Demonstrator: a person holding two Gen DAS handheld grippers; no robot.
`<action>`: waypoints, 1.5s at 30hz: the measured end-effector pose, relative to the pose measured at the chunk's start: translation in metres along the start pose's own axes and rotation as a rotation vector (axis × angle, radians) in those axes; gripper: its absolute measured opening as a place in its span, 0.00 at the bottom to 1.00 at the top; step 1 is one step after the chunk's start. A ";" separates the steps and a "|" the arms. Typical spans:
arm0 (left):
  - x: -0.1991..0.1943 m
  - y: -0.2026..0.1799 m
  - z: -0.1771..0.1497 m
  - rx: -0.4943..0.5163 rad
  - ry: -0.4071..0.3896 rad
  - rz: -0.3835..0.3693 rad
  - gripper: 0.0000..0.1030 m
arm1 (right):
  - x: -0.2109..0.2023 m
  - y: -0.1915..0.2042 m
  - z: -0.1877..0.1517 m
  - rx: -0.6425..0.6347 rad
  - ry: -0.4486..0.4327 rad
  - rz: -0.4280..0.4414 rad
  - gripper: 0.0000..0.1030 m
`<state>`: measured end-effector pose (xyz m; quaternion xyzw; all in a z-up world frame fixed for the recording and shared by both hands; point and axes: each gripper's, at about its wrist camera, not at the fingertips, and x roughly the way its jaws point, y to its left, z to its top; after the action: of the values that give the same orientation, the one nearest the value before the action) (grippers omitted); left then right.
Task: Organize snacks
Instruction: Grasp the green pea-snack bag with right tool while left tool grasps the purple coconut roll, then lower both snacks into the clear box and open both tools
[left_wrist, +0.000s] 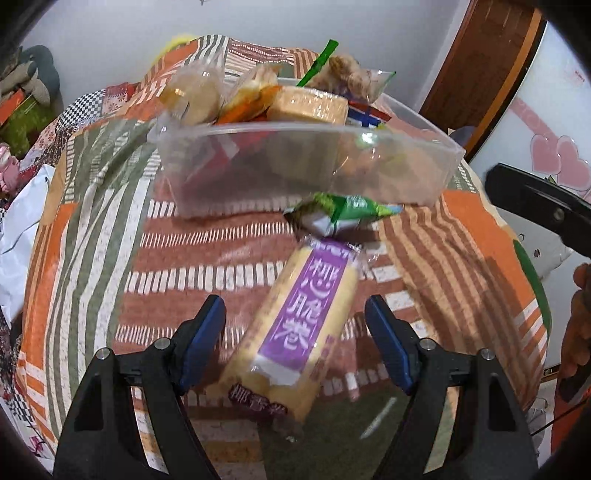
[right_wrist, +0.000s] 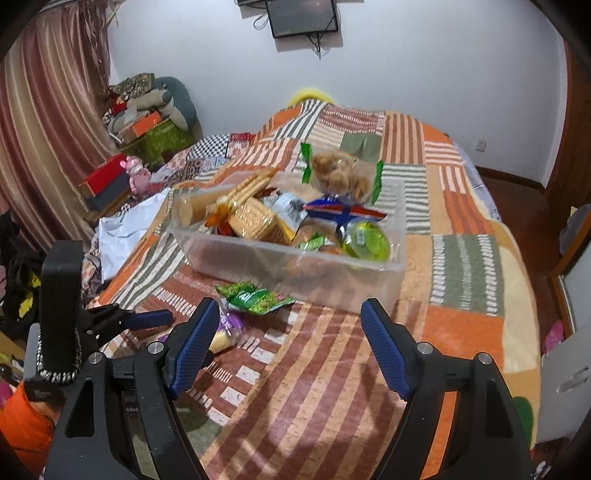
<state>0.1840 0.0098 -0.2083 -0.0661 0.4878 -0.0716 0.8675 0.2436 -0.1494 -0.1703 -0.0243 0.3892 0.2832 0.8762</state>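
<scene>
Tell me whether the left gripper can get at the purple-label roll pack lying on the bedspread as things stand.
Probably yes. The left gripper is open and the purple-label roll pack lies between its fingers, pads not touching it. Nothing covers the pack; only the green snack packet sits at its far end, clear of the fingers.

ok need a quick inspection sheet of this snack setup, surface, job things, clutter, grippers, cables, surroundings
Surface: patchwork striped bedspread over a bed.
Job's things: clear plastic bin heaped with snacks; purple-labelled roll cake and green packet lie on the bedspread outside the bin.
Clutter: boxes and a pink toy beside the bed.
Grippers: left gripper open, straddling the roll cake, pads clear of it; right gripper open, nothing between its fingers.
Cables: wires dangle under the wall screen.
Surroundings: curtain, white wall, wooden door.
</scene>
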 end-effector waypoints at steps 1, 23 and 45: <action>0.001 0.000 -0.003 0.007 0.001 0.003 0.75 | 0.004 0.002 0.000 -0.003 0.013 0.003 0.74; -0.008 0.048 -0.018 -0.012 -0.072 0.098 0.45 | 0.091 0.038 0.002 -0.052 0.184 0.020 0.74; -0.045 0.002 -0.005 0.048 -0.172 0.055 0.44 | 0.040 0.017 -0.005 -0.071 0.096 0.034 0.42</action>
<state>0.1571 0.0202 -0.1736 -0.0376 0.4114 -0.0536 0.9091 0.2533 -0.1170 -0.1986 -0.0625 0.4209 0.3102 0.8501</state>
